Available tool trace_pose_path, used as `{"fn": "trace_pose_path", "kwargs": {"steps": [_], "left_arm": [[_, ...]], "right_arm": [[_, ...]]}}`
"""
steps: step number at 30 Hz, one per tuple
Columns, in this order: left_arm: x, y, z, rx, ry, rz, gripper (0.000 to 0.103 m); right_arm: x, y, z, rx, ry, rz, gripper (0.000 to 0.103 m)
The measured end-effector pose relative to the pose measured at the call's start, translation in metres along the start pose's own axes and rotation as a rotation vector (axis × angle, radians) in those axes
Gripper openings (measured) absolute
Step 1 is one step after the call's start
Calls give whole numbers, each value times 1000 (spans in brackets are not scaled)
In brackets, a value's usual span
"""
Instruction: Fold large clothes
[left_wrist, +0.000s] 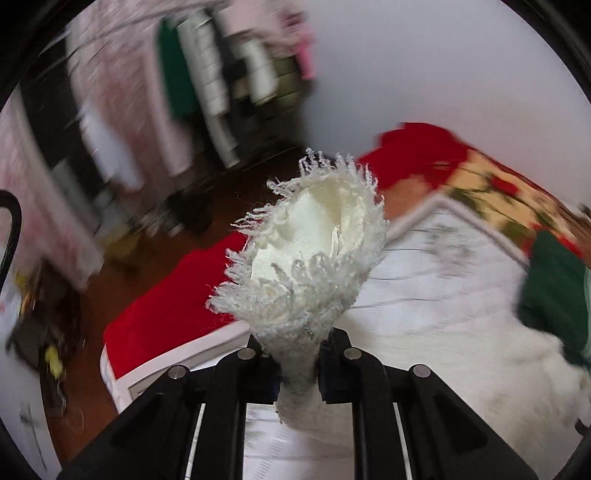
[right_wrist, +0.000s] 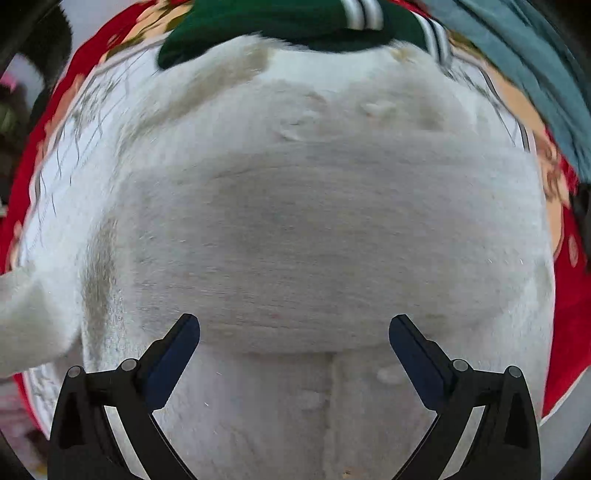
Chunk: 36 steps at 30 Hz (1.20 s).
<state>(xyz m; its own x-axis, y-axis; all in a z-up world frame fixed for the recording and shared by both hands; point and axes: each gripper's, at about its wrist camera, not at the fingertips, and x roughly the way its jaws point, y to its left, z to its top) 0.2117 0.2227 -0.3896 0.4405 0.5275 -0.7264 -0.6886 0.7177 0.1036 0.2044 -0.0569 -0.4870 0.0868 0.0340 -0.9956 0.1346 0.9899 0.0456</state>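
A large white fluffy garment (right_wrist: 314, 229) lies spread on the bed and fills the right wrist view; a button placket runs down its middle. My right gripper (right_wrist: 294, 332) is open, its fingers apart just above the fabric, holding nothing. My left gripper (left_wrist: 297, 363) is shut on a fringed cuff of the white garment (left_wrist: 314, 236), which sticks up between the fingers and is lifted above the bed. More of the white garment lies at the lower right of the left wrist view (left_wrist: 461, 369).
A dark green striped garment (right_wrist: 280, 22) lies at the bed's far side, also in the left wrist view (left_wrist: 554, 291). A teal cloth (right_wrist: 524, 62) lies beside it. The bed has a white quilt (left_wrist: 443, 266) and red floral cover (left_wrist: 491, 184). Hanging clothes (left_wrist: 192, 85) and a wooden floor (left_wrist: 103, 280) lie beyond.
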Motion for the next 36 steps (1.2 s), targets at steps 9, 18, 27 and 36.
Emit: {"fn": "trace_pose_path", "kwargs": {"steps": [9,18,27,36], "left_arm": [[-88,-213,-67,284,75,-355,11],[-114,-357,-181,536,307,-504,22],[-124,-326,-171,448,336,-496,97],[-67,-206,-162,317,349,-138,97]], "right_arm": [[-31,-170,11,182,-5,23,103],[-19,-337,5,378,21,45,103],[-25,-375,13,443,0,310,103],[10,-295,56,333,76,551,86]]}}
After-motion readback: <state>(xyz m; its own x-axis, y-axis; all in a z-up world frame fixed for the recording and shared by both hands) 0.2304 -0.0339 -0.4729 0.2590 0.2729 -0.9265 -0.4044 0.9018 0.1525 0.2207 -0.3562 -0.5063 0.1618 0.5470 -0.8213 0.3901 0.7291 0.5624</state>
